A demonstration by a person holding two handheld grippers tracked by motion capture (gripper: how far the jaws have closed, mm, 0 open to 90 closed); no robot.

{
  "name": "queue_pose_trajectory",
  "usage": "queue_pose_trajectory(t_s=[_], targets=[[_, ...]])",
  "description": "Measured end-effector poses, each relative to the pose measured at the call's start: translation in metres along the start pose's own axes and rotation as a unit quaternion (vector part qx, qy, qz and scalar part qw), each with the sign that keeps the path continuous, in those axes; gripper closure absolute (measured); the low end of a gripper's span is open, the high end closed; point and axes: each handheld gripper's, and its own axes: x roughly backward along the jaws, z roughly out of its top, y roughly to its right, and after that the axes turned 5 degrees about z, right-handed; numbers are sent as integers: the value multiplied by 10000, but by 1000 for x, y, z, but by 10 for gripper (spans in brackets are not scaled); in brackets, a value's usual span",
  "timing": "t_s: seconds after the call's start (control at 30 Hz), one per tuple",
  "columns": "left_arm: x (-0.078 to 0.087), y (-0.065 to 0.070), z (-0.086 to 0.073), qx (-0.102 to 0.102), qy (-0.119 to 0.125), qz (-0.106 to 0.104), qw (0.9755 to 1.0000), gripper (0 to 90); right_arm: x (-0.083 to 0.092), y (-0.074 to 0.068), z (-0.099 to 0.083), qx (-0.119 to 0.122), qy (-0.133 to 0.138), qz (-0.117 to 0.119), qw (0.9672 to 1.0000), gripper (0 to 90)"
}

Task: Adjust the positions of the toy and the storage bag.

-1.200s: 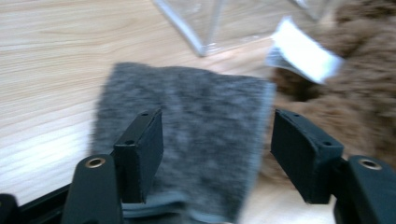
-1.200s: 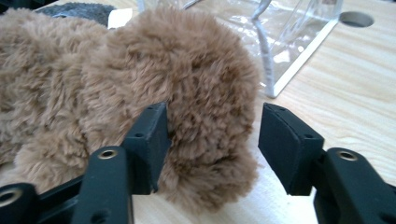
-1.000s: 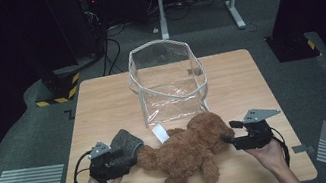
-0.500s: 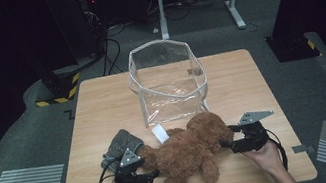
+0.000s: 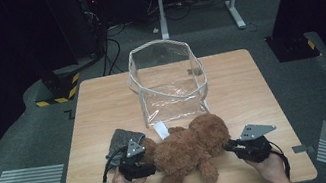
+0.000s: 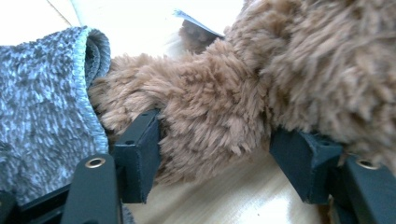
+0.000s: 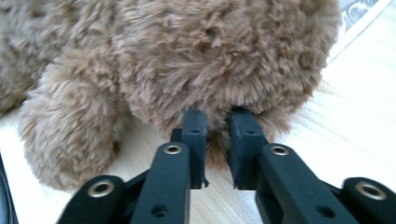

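- Brown plush bear (image 5: 189, 150) lies on my near edge of the wooden table (image 5: 251, 86), just before the clear bag (image 5: 169, 82).
- My right gripper (image 5: 227, 145) has just been closing; its jaws pinch fur at the head.
- My left gripper (image 5: 148, 157) has been narrowing around a limb (pads at the fur, grip uncertain), beside a grey cloth (image 5: 120, 140).

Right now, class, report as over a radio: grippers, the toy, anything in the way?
Left gripper closing around plush dog limb. Right gripper pinching fur at its head. Grey cloth beside left gripper; clear bag open behind.
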Motion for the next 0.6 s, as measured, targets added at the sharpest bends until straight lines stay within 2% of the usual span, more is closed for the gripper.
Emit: queue_pose_trajectory(t_s=[0.13,0.2,0.3,0.37,0.4,0.5,0.6], targets=[[-3,-2,5,-48,-5,95,9999,365,8,-7,-1,51,128,194,9997,828],[-5,-4,8,-47,2,133,9999,366,11,-12,-3,86,96,328,9994,827],[-8,-10,11,119,62,115,9998,363,13,-16,-9,140,9,448,9989,790],[-8,-12,10,204,106,55,9997,358,16,-15,-12,107,84,413,9991,641],[-7,-13,9,242,133,47,9996,355,18,-13,-12,18,141,376,9992,577],[-2,-14,4,320,174,47,9993,335,24,-11,-11,-156,396,236,9988,444],[8,-19,-2,493,275,-31,9984,323,26,-12,-8,-359,484,178,9980,364]])
